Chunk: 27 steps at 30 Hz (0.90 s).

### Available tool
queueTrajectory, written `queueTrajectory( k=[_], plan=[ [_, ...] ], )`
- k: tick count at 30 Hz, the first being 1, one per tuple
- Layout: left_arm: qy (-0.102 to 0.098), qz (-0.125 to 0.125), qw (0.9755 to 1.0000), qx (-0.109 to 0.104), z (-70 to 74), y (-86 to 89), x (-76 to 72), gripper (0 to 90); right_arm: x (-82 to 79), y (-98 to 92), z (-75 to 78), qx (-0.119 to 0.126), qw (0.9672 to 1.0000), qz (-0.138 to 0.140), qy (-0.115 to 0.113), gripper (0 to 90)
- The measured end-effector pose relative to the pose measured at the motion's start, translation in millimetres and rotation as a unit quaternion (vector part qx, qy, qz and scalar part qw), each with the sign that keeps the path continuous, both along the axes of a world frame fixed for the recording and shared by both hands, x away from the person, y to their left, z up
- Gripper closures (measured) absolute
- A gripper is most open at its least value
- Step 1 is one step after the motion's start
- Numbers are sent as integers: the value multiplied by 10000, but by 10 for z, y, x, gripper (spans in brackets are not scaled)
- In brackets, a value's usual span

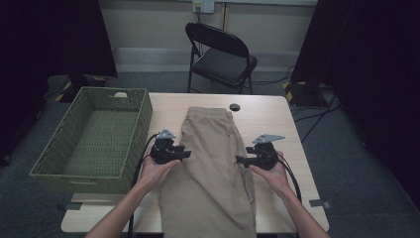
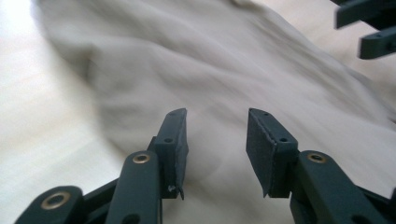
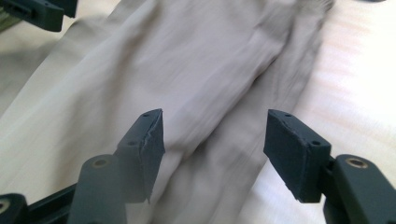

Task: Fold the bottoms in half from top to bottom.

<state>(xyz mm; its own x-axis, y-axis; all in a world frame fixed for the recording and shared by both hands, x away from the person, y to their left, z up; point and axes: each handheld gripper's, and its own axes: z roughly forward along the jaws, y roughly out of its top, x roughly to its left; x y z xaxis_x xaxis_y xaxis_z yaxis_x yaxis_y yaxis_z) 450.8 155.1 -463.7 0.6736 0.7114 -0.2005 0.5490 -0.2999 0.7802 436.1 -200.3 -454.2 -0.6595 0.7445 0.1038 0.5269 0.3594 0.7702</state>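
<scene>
Green wicker basket [image 1: 94, 136] sits off the desk's [image 1: 267, 116] left edge, open side up. Just right of it the left claw [image 1: 185, 153] hovers at the left edge of the tan trousers [image 1: 213, 163] — jaws apart, nothing pinched. The trousers lie flat down the middle, legs running off the near edge. The right claw [image 1: 240, 159] is at their right edge, jaws released too — bare desk beyond it to the right edge.

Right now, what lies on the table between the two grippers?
In the high view, only the beige trousers lie between the left gripper and the right gripper, spread flat on the table; both grippers are open.
</scene>
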Motion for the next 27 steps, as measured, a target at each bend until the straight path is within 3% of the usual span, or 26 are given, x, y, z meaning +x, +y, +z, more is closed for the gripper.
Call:
queueTrajectory(
  k=[1, 2, 4, 7, 9, 12, 16, 21, 27],
  plan=[
    [105, 64, 9999, 2, -28, 2, 61, 599, 59, 9, -14, 76, 10000, -30, 17, 372],
    [63, 170, 9998, -7, -67, 3, 102, 600, 113, 29, -36, 107, 9999, -72, 41, 372],
    [202, 164, 9997, 19, -163, -1, 158, 615, 188, 86, -98, 15, 9999, -147, 32, 375],
    [219, -33, 9987, 455, -297, -59, 125, 622, 223, 167, -189, -126, 9998, -156, 56, 452],
    [174, -65, 9986, 501, -294, -67, 97, 619, 209, 204, -258, -315, 9994, -118, 100, 499],
    [153, -143, 9982, 555, -290, -74, 51, 618, 153, 205, -348, -558, 9982, -147, 135, 587],
    [100, -311, 9968, 736, -275, -93, -48, 608, 54, 157, -343, -664, 9976, -123, 134, 762],
    [43, -440, 9965, 709, -285, -122, -136, 607, -131, 10, -331, -668, 9976, 30, 204, 883],
    [82, -655, 9948, 769, -271, -194, -268, 596, -369, -95, -315, -758, 9965, 204, 279, 900]
  ],
)
